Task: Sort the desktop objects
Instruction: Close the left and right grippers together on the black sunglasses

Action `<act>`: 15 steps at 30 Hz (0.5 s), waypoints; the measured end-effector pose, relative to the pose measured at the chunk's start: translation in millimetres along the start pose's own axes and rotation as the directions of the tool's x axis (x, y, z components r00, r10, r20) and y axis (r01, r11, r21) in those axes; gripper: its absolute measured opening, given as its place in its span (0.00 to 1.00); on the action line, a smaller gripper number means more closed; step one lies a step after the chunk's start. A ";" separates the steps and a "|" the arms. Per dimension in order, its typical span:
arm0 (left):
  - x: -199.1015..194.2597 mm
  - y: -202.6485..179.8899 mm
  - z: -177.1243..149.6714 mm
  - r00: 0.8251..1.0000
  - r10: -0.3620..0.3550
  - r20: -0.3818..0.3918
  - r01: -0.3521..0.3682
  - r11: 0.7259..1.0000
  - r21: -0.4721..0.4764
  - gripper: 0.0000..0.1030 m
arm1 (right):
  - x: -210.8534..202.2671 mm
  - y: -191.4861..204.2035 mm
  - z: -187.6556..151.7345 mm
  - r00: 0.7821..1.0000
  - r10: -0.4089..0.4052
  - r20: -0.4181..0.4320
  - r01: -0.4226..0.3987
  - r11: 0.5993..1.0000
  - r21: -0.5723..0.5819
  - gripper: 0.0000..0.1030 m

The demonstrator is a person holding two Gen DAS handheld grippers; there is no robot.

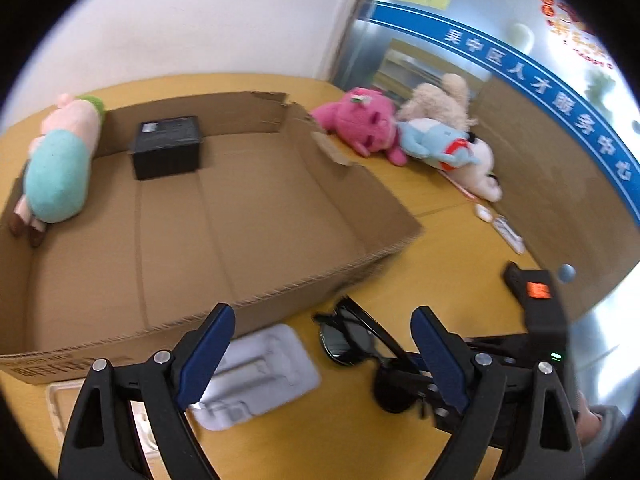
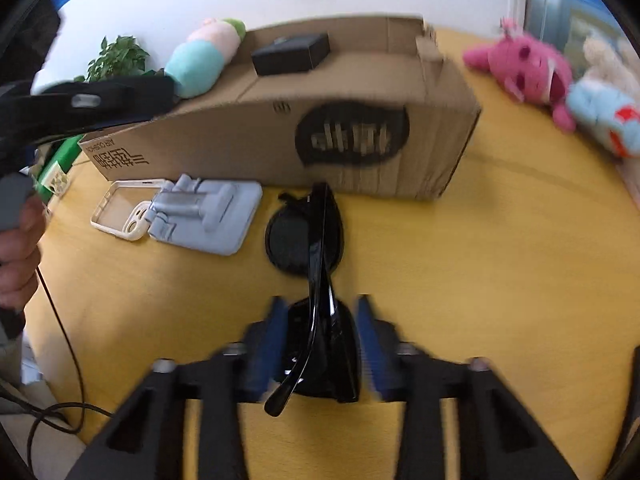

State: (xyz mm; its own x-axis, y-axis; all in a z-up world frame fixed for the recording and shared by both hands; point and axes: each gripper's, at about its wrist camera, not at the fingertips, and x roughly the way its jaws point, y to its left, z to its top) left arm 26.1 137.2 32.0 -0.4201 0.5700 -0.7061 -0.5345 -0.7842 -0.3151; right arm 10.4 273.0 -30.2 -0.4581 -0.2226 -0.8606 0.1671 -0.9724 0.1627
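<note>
Sunglasses (image 2: 316, 300) sit btwn right gripper (image 2: 320, 344) fingers, pads either side w/ small gaps, can't tell if clamped; left gripper (image 1: 320, 360) fingers wide apart; yellow wood tabletop (image 2: 500, 280); cardboard box (image 1: 240, 240) holds black box (image 1: 167, 146) + plush; white wall (image 1: 200, 20) behind, glass partition to the right.

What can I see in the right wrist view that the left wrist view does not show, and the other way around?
Only the right wrist view shows the green plant, the white phone case and the right gripper with its fingers on both sides of the sunglasses. Only the left wrist view shows the blue wall banner and the open left gripper. Both show the cardboard box, the black box inside it, the grey tray and the pink plush.
</note>
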 end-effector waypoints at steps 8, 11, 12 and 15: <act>60.4 0.1 -12.1 0.970 -0.155 -0.189 0.138 0.985 -0.099 0.71 | 1.5 0.7 -9.5 1.000 0.028 -0.008 -0.027 0.997 0.076 0.13; 78.1 1.5 -17.4 0.949 -0.203 -0.239 0.173 0.975 -0.140 0.49 | 2.5 4.5 -11.8 0.999 0.036 0.000 -0.036 0.995 0.089 0.13; 82.1 1.3 -19.8 0.943 -0.215 -0.254 0.181 0.972 -0.150 0.44 | 2.4 5.0 -12.8 0.999 0.040 0.003 -0.040 0.994 0.097 0.13; 89.4 -1.4 -25.9 0.930 -0.245 -0.273 0.205 0.965 -0.166 0.37 | 1.3 3.4 -14.6 0.999 0.050 0.015 -0.052 0.991 0.121 0.12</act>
State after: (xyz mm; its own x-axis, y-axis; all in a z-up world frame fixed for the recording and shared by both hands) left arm 8.3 182.9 -47.1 -0.0597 0.6554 -0.7529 -0.4803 -0.6801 -0.5539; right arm 23.1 270.4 -37.8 -0.4622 -0.2721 -0.8440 0.0837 -0.9609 0.2639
